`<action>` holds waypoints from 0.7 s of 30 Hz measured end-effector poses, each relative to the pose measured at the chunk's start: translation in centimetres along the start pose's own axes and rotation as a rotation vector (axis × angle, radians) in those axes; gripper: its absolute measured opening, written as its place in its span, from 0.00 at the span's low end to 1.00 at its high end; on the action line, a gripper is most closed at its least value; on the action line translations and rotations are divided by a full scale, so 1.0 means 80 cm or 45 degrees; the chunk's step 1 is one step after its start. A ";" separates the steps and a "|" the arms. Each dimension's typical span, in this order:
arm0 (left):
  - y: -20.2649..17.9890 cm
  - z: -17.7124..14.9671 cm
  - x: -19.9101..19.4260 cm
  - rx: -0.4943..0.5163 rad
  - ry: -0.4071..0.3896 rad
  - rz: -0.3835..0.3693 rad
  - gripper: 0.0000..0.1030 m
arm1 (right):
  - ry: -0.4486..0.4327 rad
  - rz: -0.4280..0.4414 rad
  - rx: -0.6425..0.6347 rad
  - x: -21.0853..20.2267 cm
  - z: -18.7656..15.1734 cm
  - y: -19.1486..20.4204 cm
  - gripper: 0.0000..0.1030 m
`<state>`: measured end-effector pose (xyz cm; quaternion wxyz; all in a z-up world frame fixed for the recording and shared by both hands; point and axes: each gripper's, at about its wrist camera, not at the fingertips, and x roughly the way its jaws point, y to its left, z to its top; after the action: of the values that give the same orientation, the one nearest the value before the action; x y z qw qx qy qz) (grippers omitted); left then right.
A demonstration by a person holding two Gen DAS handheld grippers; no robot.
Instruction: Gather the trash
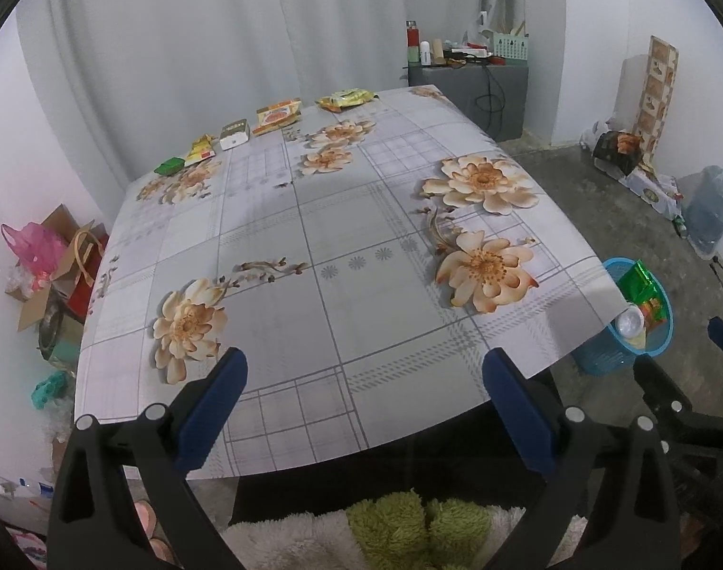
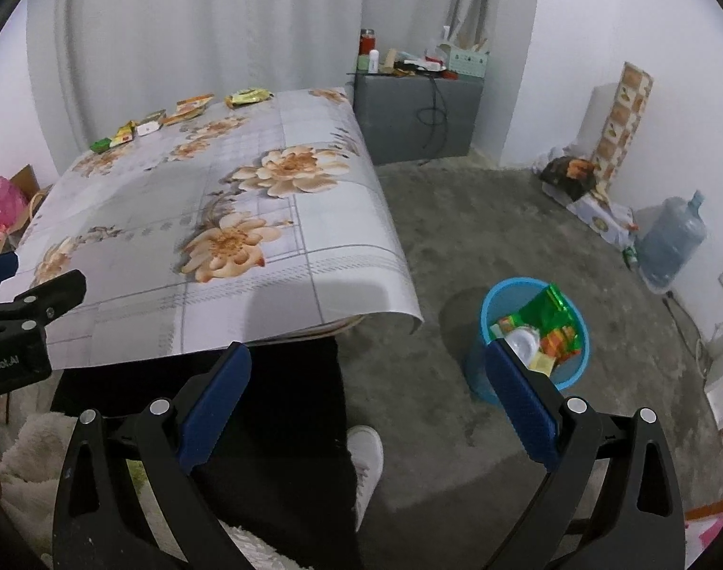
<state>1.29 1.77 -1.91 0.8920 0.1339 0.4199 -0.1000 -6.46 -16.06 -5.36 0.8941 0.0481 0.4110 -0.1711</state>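
1. The surface point(image 1: 314, 247), spread with a floral checked cloth, is seen filling most of the left wrist view; its near edge lies just beyond the left hand-held gripper.
2. A blue trash basket point(image 2: 489, 313) is placed on the concrete floor, just off the surface's near right corner. It is filled with a green wrapper, an orange packet and a clear plastic lid.
3. The left hand-held gripper point(image 1: 361, 394) is held above the near edge of the surface with its blue pads spread wide; nothing is held between them.
4. The right hand-held gripper point(image 2: 368, 389) is held off the surface's near right side, over the floor, with its pads likewise spread wide and nothing gripped. Its right pad is seen overlapping the basket's rim in the right wrist view.
5. The remaining trash is laid in a row along the far edge of the surface, well apart from both grippers. From right to left:
   - a yellow-green snack bag point(image 1: 346, 99)
   - an orange packet point(image 1: 276, 116)
   - a small white box point(image 1: 235, 134)
   - a yellow sachet point(image 1: 201, 149)
   - a small green packet point(image 1: 169, 166)
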 end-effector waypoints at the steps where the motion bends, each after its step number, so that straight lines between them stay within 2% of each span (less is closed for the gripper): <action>1: -0.001 0.000 -0.001 0.001 -0.001 0.003 0.94 | 0.002 -0.003 -0.001 0.001 0.001 -0.002 0.92; 21: -0.002 0.002 0.000 0.006 0.000 0.017 0.94 | -0.001 -0.029 0.010 0.001 0.002 -0.016 0.92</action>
<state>1.35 1.59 -1.85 0.8924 0.1386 0.4188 -0.0951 -6.71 -17.36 -5.26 0.8920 0.0468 0.4107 -0.1830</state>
